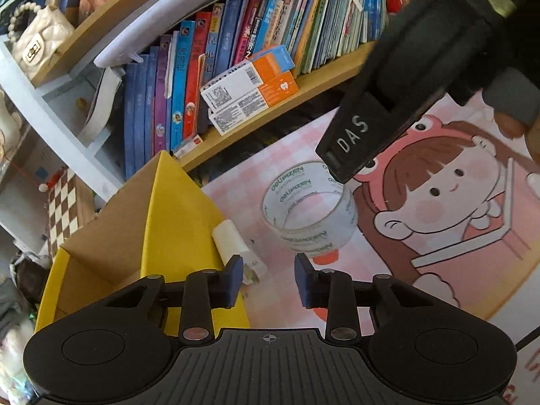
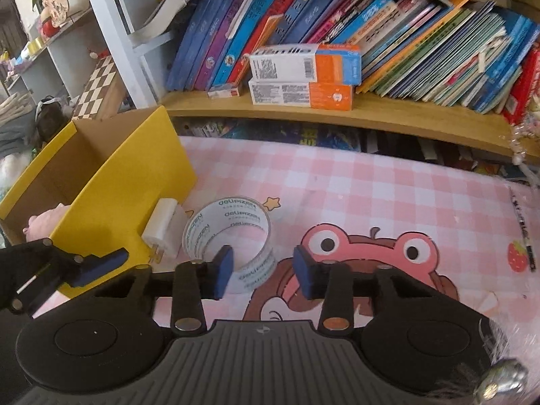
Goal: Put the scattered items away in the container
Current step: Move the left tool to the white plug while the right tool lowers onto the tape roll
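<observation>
A clear tape roll (image 2: 233, 222) printed with green lettering lies on the pink checked mat (image 2: 371, 195). My right gripper (image 2: 263, 270) is open, one pad inside the ring, the other outside, the roll's near wall between them untouched. A white charger plug (image 1: 231, 241) lies against the outer wall of the yellow cardboard box (image 1: 175, 216). My left gripper (image 1: 269, 270) hangs open just over the plug's near end, with nothing pressed between its pads. In the left wrist view, the right gripper (image 1: 341, 168) comes down onto the tape roll (image 1: 310, 209) from the upper right.
A pink soft item (image 2: 44, 224) lies inside the box. A low wooden shelf (image 2: 337, 114) with books and orange-white cartons (image 2: 303, 81) runs along the mat's far edge. A dark pen (image 2: 523, 236) lies at the mat's right side. White shelving (image 2: 111, 33) stands left.
</observation>
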A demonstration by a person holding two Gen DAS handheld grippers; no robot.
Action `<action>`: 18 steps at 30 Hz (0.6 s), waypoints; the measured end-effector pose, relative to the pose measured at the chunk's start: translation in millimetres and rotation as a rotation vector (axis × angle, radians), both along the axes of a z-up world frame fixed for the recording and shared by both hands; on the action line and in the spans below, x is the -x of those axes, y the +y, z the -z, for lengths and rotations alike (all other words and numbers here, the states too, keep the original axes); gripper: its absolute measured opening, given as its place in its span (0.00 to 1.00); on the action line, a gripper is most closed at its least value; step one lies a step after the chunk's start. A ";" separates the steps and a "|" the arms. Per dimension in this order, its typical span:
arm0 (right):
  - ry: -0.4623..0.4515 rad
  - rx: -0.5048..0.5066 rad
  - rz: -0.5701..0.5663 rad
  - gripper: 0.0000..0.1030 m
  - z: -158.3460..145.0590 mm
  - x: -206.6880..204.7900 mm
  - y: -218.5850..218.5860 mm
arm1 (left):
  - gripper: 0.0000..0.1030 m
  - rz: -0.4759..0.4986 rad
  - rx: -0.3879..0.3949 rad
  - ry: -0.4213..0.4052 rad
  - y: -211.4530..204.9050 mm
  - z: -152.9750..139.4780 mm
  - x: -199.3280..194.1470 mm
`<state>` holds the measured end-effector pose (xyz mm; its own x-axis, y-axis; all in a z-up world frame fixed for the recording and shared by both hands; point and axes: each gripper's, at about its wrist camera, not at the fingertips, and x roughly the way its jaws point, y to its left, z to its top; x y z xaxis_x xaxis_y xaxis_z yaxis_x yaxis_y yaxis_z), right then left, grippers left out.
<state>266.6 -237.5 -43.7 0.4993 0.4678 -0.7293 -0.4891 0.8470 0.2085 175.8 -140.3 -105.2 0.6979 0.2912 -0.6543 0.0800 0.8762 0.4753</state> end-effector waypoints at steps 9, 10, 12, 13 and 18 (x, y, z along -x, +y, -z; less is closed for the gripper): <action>0.058 0.012 -0.037 0.24 21.4 -29.3 14.3 | 0.35 -0.111 -0.031 -0.054 5.0 13.8 -17.8; 0.066 0.014 -0.044 0.20 23.5 -32.3 15.7 | 0.35 -0.119 -0.038 -0.058 5.1 15.1 -20.4; 0.077 0.017 -0.061 0.17 26.7 -36.8 17.2 | 0.35 -0.133 -0.048 -0.063 5.5 18.3 -25.7; 0.076 0.018 -0.068 0.15 27.2 -38.2 17.3 | 0.35 -0.139 -0.051 -0.063 5.9 20.3 -28.5; 0.047 0.041 -0.073 0.07 25.5 -42.0 11.5 | 0.35 -0.179 -0.050 -0.063 7.3 28.2 -42.6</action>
